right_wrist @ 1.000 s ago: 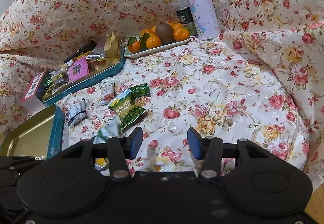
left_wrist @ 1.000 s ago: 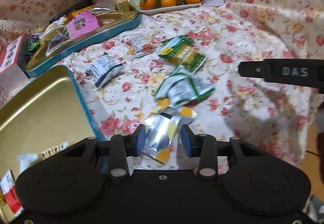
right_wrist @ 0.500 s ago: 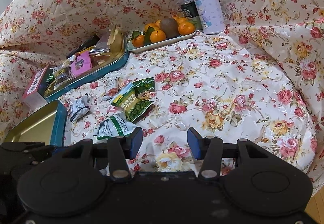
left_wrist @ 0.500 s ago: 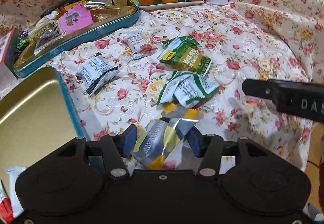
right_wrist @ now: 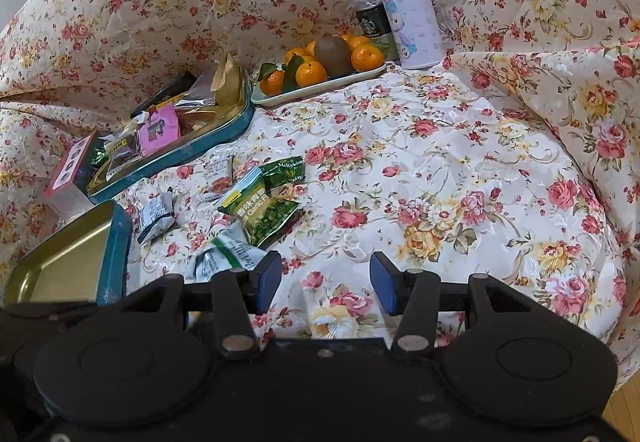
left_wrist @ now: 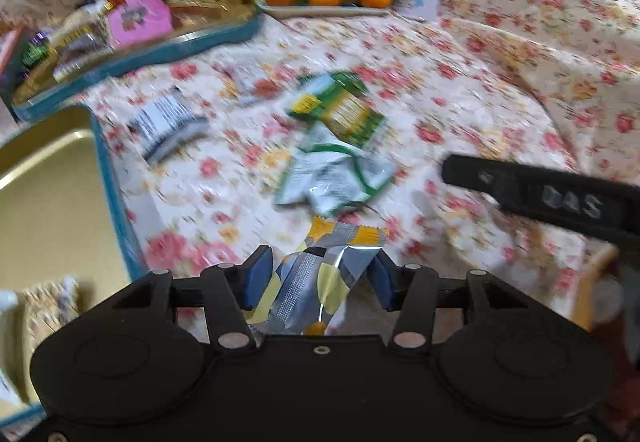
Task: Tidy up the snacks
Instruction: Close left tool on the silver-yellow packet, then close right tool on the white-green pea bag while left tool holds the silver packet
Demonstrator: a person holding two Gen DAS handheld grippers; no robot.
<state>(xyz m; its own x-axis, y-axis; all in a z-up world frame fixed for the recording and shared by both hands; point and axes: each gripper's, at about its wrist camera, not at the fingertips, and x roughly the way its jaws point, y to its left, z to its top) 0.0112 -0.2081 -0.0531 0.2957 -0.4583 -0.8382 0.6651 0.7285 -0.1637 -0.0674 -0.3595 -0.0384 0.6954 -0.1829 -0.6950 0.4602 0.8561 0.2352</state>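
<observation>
Scout: Progress on the snacks, as you read it?

Recorder: Partway, I'd judge. Long teal tin with gold inside (right_wrist: pixel 192 154), far left corner of the bench, is already heaped: pink square packet (right_wrist: pixel 158 128), dark bar, clear and gold wrappers. Second teal tin, gold inside (right_wrist: pixel 116 242), sits at the left edge, mostly bare. The left view shows a pale packet or two at its near end, too blurred to name.

Scout: Loose ones?

Recorder: Six on the floral cloth, left of centre. Green garlic-pea packet (right_wrist: pixel 266 212), small dark green packet (right_wrist: pixel 284 170) touching it, white-and-green packet (right_wrist: pixel 228 250), white-and-black packet (right_wrist: pixel 154 212), small white packet (right_wrist: pixel 218 170). Sixth is the silver-and-yellow foil packet (left_wrist: pixel 320 266) at the near edge.

Scout: Claws?

Recorder: Left claw (left_wrist: pixel 318 278) straddles that foil packet. Jaws have just been closing a little, but they stand wide and I see no firm clamp. Right claw (right_wrist: pixel 326 278) has its jaws apart over bare cloth, nothing between.

Scout: Other containers?

Recorder: White rectangular plate (right_wrist: pixel 320 88) at the far edge, with oranges (right_wrist: pixel 310 74) and one brown fruit. Lilac bottle (right_wrist: pixel 408 10) and dark can (right_wrist: pixel 374 26) stand beside it.
</observation>
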